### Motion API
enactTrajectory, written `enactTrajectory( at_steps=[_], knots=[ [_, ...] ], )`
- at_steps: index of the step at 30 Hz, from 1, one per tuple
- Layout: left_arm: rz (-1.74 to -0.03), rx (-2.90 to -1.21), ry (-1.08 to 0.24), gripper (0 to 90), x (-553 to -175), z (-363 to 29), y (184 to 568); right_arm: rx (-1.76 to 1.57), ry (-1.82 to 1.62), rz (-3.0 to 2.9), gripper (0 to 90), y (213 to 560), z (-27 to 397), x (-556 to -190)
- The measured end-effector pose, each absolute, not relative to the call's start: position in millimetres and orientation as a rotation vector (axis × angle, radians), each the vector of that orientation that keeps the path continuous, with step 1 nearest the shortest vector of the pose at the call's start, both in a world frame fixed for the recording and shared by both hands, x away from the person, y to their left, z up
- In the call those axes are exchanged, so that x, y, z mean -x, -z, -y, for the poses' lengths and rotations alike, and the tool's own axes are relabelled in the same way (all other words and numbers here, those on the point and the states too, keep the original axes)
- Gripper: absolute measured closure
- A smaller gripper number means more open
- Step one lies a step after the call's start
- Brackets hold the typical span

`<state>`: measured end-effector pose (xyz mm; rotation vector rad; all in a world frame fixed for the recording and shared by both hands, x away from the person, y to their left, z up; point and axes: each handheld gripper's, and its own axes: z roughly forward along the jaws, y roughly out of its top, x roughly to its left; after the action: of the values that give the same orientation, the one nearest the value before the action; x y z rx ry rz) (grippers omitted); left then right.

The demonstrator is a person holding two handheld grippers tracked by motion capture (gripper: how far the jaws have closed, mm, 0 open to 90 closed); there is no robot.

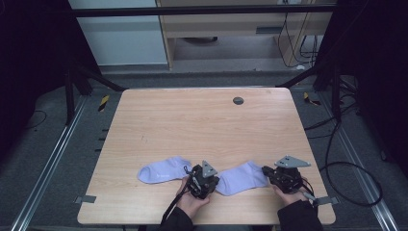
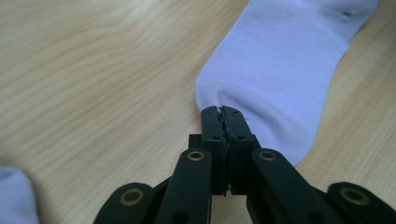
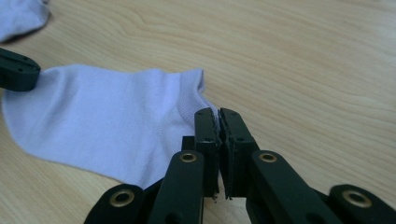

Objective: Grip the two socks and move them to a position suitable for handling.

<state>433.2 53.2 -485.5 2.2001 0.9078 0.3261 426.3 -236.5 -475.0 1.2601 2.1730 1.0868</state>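
Pale lilac cloth lies on the light wooden worktop (image 1: 207, 120): two short socks, near the edge where the person sits. The sock on the right (image 1: 242, 178) lies flat between the two grippers, and each of them has one end of it. The left gripper (image 1: 213, 185) is clenched on the rounded end of this sock; in the left gripper view its jaws stand pressed together with a thin fold of the cloth (image 2: 275, 70) pinched at their tips. The right gripper (image 1: 265, 171) is clenched on the other end, and in the right gripper view its jaws are closed on the edge of the ribbed part (image 3: 116, 121), where the cloth is lifted a little from the wood. In that same view a dark part of the left gripper touches the far end of the sock at the left border.

The second sock (image 1: 163, 171) lies flat just to the left of the left gripper, apart from the first one and not held by anything. The person's left hand (image 1: 190, 199) and right hand (image 1: 288, 196) hold the grippers low over the worktop. A small dark round cap (image 1: 238, 100) sits in the wood near the far edge.
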Motion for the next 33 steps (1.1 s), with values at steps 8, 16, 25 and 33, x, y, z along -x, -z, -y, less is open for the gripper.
enactTrajectory(
  at_steps=[8,16,25,33],
  knots=[
    [-0.915,-2.221,-0.342,87.5,-449.9,-38.5,493.9,-1.342,-1.022,-2.161,86.3,478.4,245.2,-420.5],
    [-0.900,-2.189,-0.358,74.2,-448.0,-47.2,485.7,-1.388,-0.976,-2.138,78.1,480.4,249.0,-420.2],
    [-0.925,-2.117,-0.392,66.5,-445.3,-86.0,457.4,-1.346,-1.063,-2.090,73.1,473.5,249.3,-419.0],
    [-0.942,-2.119,-0.360,64.2,-443.8,-92.6,461.8,-1.342,-1.064,-2.117,72.8,478.5,247.5,-422.1]
  ],
)
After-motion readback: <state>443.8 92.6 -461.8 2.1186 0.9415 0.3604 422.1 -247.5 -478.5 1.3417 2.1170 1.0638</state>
